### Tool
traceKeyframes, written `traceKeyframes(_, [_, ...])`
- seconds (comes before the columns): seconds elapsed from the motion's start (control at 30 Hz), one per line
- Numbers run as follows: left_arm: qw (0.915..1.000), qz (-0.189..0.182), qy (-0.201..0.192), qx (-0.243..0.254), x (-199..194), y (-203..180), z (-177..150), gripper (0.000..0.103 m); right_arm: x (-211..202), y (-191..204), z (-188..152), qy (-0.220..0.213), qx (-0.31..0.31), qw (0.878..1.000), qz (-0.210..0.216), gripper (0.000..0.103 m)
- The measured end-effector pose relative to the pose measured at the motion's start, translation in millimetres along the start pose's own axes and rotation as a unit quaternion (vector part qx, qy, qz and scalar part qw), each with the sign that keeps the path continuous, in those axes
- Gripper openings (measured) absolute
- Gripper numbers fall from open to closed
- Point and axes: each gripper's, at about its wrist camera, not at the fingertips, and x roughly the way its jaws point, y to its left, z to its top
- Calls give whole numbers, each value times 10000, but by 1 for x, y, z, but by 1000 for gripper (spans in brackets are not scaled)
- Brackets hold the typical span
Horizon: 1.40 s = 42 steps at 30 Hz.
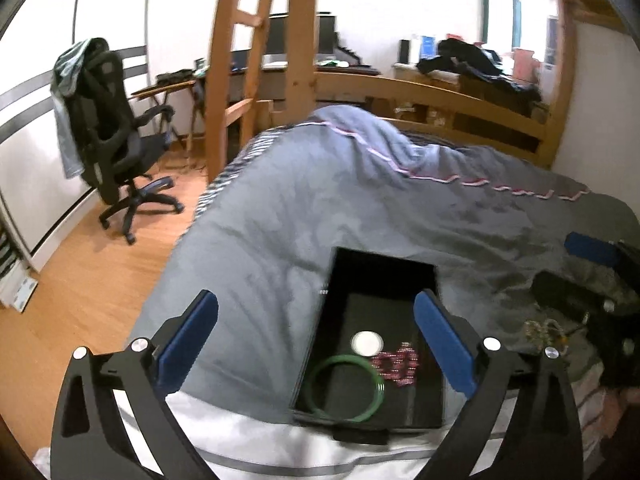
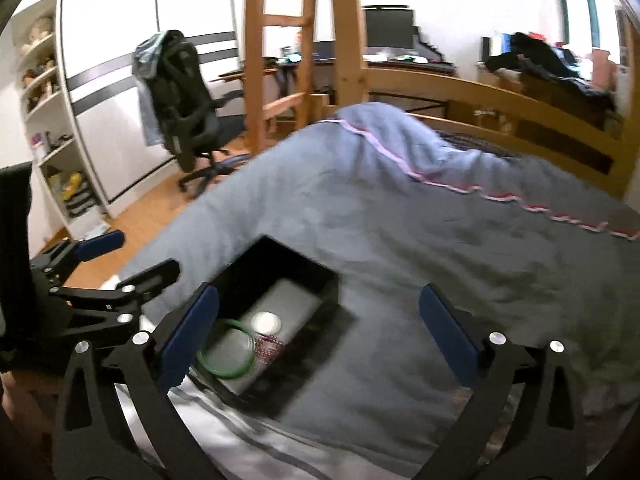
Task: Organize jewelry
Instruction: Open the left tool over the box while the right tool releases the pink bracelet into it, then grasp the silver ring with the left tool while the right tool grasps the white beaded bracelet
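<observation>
So the bed (image 1: 400,208) with its grey duvet took up most of both views, and the black box (image 1: 340,300) sat on it near the close edge, long axis running away from the cameras. Left gripper (image 1: 316,344) was clearly the nearer one: the box lay straight ahead between its fingers, which were spread wide and holding nothing. Right gripper (image 2: 320,336) was just as wide and empty, but the box sat off to its left, partly behind its left finger, so I'd guess it had more travel to do.

Inside the box, largest first: a green bangle (image 1: 347,388) lying flat at the near end, a clump of pink beads (image 1: 396,364) just beside it, and a small white round disc (image 1: 366,343) a bit further in. The far half looked bare.

There was also a little tangle of jewelry (image 1: 544,330) out on the duvet, right of the box, probably what's left to sort, though it was too blurry to tell what pieces.
</observation>
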Motion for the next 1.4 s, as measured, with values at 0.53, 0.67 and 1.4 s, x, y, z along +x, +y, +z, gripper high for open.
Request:
traceKeyframes(0.53, [9874, -1335, 120, 842, 23, -157, -44, 97, -83, -170, -55, 57, 979, 9898, -1038, 99])
traceKeyframes(0.67, [9807, -1734, 231, 869, 37, -186, -57, 97, -79, -200, -80, 144, 1174, 9871, -1084, 99])
traceKeyframes(1.4, [9457, -2438, 1142, 1821, 114, -244, -98, 23, 47, -213, -150, 1218, 1366, 9831, -30, 16])
